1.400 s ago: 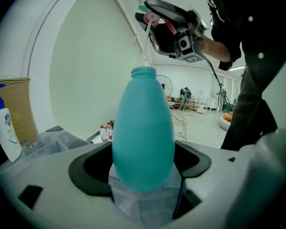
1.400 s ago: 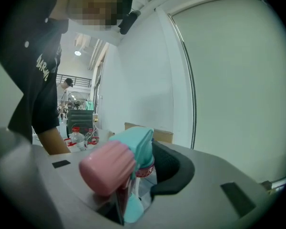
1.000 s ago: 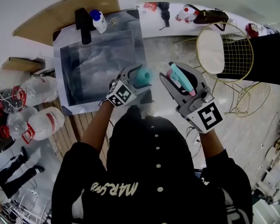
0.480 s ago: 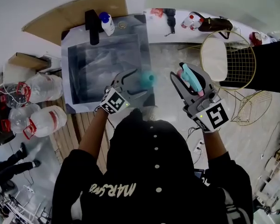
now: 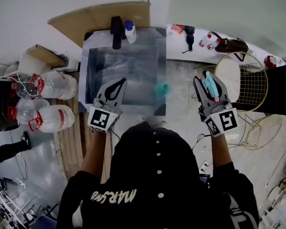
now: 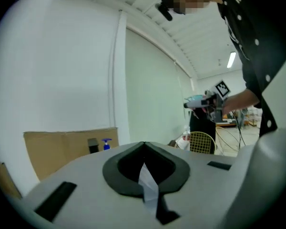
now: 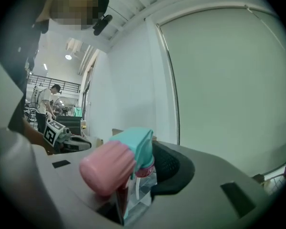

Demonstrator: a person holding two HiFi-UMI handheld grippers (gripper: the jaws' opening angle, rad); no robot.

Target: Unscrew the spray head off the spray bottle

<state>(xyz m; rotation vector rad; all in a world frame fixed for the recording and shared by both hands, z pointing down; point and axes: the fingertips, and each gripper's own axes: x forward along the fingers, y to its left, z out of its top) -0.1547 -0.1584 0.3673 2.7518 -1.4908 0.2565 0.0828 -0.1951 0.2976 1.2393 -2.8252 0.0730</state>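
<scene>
My left claw (image 5: 118, 82) has just snapped shut with nothing between its jaws, over the sink's (image 5: 88, 61) near left corner. My right claw (image 5: 207, 78) grips the teal-and-pink spray head (image 7: 119, 163). The teal spray bottle (image 5: 161, 88) is a blur at the sink's right edge, apart from both claws.

Teal spray head (image 7: 133, 149), pink ribbed collar, detached, clamped in right gripper (image 5: 206, 80); teal bottle (image 5: 161, 88), blurred, perhaps tipped, well apart
</scene>
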